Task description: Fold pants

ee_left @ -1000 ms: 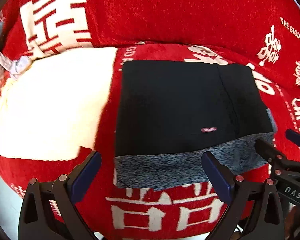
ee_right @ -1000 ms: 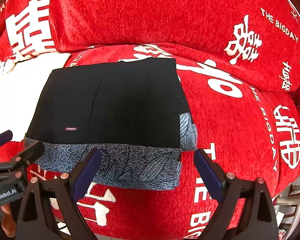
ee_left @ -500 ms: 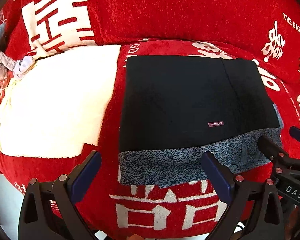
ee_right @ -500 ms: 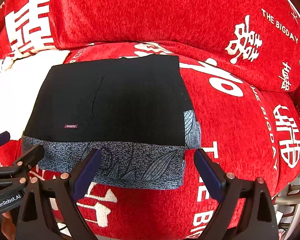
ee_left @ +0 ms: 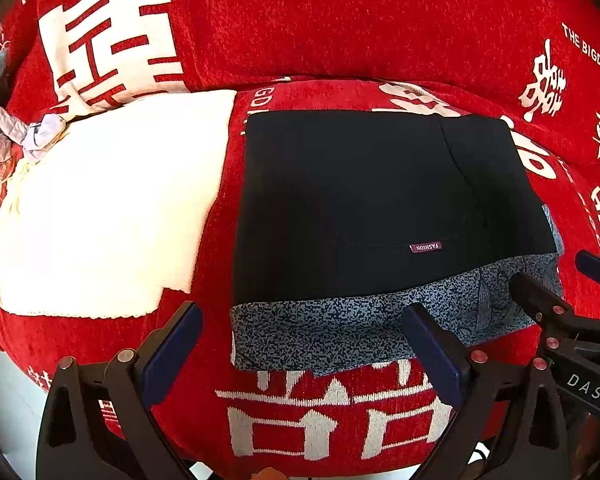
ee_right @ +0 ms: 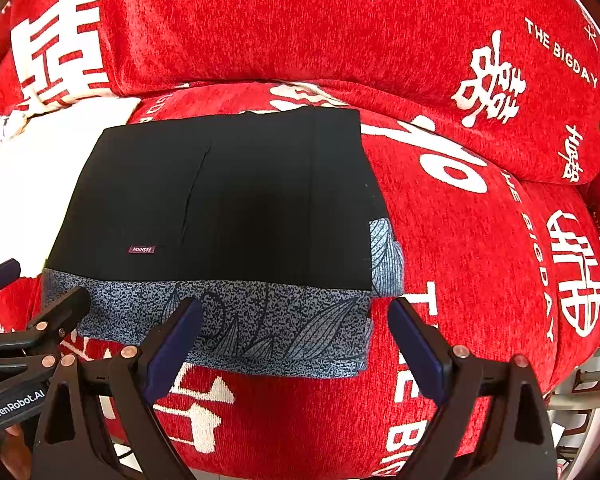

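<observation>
Pants (ee_left: 380, 208) lie folded on the sofa (ee_left: 340, 32), slightly nearer than a second ago. Left gripper (ee_left: 300, 344) and right gripper (ee_right: 296, 340) hover, fingers wide and empty; folding looks finished.

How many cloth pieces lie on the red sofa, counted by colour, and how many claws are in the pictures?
Black pants: 1
Blue-grey patterned garment under the pants: 1
White cloth: 1
Left claw, open: 1
Right claw, open: 1
Total: 5

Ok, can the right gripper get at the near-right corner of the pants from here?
Probably yes. The right gripper is open and empty, the corner of the pants lies flat just ahead between its fingers, and nothing sits in between.
</observation>
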Demonstrator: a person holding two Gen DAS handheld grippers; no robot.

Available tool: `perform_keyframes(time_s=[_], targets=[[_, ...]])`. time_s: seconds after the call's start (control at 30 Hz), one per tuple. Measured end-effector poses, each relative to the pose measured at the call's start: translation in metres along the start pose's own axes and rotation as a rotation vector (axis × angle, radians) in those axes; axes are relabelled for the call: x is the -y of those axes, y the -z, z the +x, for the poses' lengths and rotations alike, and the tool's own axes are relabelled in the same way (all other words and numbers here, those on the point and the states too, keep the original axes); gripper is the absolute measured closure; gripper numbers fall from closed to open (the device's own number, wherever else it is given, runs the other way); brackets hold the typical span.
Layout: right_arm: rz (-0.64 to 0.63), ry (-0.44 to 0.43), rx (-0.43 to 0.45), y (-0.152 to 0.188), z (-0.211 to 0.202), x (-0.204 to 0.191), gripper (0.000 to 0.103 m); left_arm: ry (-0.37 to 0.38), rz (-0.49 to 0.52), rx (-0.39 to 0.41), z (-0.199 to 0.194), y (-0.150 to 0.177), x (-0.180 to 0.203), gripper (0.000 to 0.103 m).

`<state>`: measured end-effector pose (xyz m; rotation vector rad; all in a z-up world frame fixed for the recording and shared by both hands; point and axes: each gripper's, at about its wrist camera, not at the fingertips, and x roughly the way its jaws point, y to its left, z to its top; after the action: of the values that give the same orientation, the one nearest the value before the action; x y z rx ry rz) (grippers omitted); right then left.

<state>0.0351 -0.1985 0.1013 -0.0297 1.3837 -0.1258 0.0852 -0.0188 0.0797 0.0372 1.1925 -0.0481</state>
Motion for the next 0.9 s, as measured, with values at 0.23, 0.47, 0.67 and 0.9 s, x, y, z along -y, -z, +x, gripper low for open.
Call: perform_keyframes(time_s=[0.23, 0.47, 0.67, 0.9], targets=[[0.004, -0.002, -0.002, -0.0001, 0.0008, 0.0, 0.008, -0.004, -0.001, 0.001, 0.0003, 0.0013, 0.0036, 0.002], [0.006, -0.011, -0.003, 0.0003, 0.0015, 0.0027, 0.008, -0.013, -0.006, 0.002, 0.0003, 0.0024, 0.0059, 0.002], [0.004, -0.01, -0.002, 0.0008, 0.0016, 0.0029, 0.008, -0.012, -0.009, 0.0, 0.0004, 0.0032, 0.0069, 0.002], [0.005, -0.008, -0.002, 0.0011, 0.0018, 0.0024, 0.008, -0.008, -0.014, 0.0, -0.0001, 0.0041, 0.0072, 0.002]])
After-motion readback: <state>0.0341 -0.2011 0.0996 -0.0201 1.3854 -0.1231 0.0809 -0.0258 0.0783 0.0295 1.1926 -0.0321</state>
